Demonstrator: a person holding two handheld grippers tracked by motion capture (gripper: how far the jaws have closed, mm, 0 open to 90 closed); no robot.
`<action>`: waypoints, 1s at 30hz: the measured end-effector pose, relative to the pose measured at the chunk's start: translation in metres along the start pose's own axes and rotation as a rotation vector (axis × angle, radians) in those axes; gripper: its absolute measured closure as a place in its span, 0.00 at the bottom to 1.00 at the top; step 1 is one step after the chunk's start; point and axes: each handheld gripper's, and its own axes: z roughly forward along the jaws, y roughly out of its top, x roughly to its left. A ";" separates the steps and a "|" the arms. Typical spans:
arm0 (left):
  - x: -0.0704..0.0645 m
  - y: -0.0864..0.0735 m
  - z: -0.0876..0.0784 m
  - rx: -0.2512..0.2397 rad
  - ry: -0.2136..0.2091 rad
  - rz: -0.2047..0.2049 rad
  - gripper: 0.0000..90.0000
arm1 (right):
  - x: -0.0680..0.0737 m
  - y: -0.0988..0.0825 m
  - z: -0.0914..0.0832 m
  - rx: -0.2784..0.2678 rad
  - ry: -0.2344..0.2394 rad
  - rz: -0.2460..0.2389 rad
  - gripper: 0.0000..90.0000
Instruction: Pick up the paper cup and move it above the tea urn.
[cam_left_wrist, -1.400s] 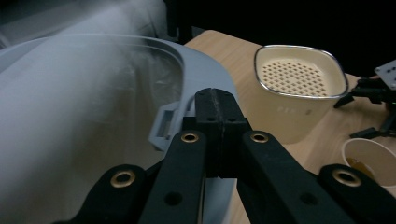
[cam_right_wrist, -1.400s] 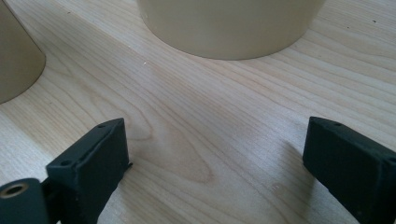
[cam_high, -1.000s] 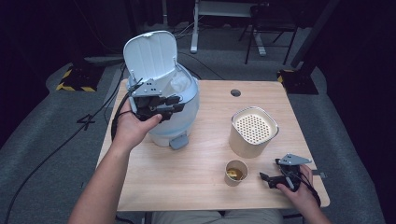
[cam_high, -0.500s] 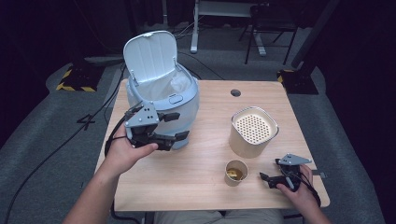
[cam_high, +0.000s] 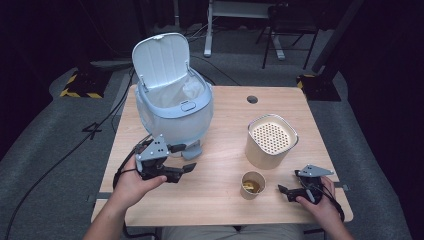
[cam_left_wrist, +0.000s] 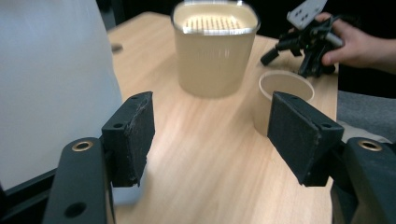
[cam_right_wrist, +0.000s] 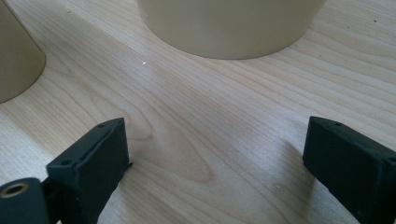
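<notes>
High view: wooden table (cam_high: 220, 200), pale-blue bin (cam_high: 175, 107) with lid up, at 11 o'clock.
Left gripper (cam_high: 187, 170) low by bin's foot, jaws just opened, apart, holding nothing; right gripper (cam_high: 286, 190) at 4 o'clock, jaws wide, empty. Left gripper view: round paper cup (cam_left_wrist: 282, 93), ribbed-top beige canister (cam_left_wrist: 215, 46). Right gripper view: fine wood grain.

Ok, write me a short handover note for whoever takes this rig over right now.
Left gripper: jaws just opened, nothing between them, low over the table in front of the bin.
Right gripper: open, empty, resting near the table's right front corner.
Bin: lid up, bag inside.
Paper cup: upright between the grippers, something yellowish in it. Beige canister behind it.
Done: bin open.
Left: probably the cup's contents go into the bin; cup untouched.
</notes>
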 end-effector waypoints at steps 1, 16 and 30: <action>0.001 -0.010 0.006 0.012 -0.004 -0.024 0.37 | 0.000 0.000 0.000 0.000 0.000 -0.001 0.08; 0.012 -0.069 0.039 0.180 0.047 -0.154 0.29 | 0.001 0.000 -0.001 -0.001 -0.006 -0.002 0.09; 0.017 -0.097 0.061 0.346 0.114 -0.133 0.23 | 0.001 0.000 0.000 -0.002 -0.006 -0.001 0.09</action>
